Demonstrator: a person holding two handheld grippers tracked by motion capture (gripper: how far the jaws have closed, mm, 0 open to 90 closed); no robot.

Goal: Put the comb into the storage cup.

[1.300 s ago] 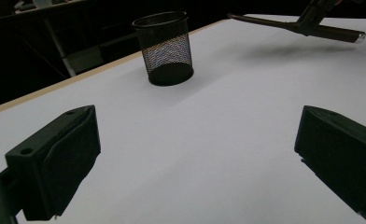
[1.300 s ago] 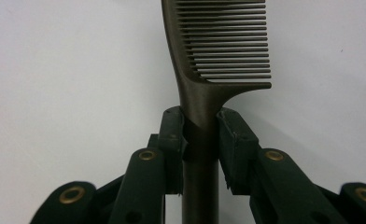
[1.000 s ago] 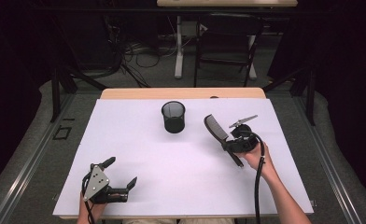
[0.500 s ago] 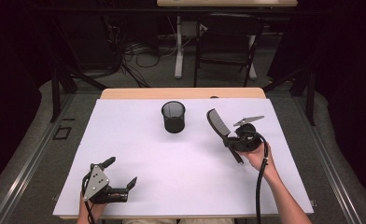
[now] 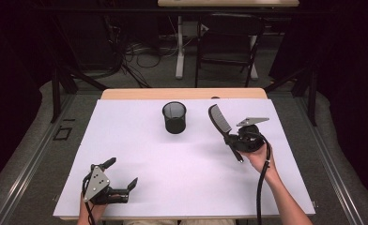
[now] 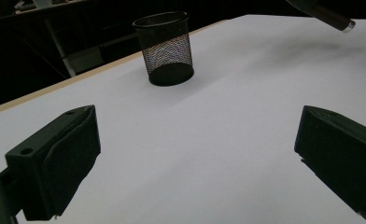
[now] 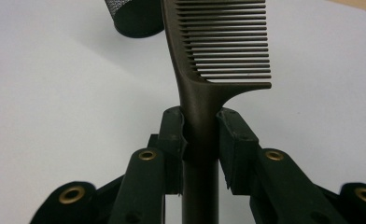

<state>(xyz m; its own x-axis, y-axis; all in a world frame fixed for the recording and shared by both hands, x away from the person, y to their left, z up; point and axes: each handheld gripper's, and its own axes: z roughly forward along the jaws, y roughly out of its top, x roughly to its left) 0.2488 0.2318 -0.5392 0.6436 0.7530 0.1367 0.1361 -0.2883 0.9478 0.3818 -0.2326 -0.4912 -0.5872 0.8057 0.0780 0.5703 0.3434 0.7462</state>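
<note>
A dark comb (image 5: 219, 121) (image 7: 218, 51) is held up above the white table by its handle, teeth end pointing up and away from the person. My right gripper (image 5: 230, 136) (image 7: 200, 133) is shut on that handle, both pads pressed against it. A black mesh cup (image 5: 174, 117) (image 6: 165, 46) (image 7: 133, 16) stands upright left of the comb, apart from it. My left gripper (image 5: 122, 172) (image 6: 195, 154) rests near the table's front left edge, open, with nothing between its jaws. The tip of the comb's handle (image 6: 337, 18) is at the top right of the left gripper view.
The white sheet (image 5: 126, 140) covers most of the wooden table (image 5: 182, 93), with bare room between the cup and the left gripper. Beyond the far edge stand table legs (image 5: 180, 47), cables and dark floor. The right gripper's cable (image 5: 262, 183) trails along the forearm.
The right gripper has tilted the comb more upright and shifted it slightly right and away. The left gripper and the cup have stayed put.
</note>
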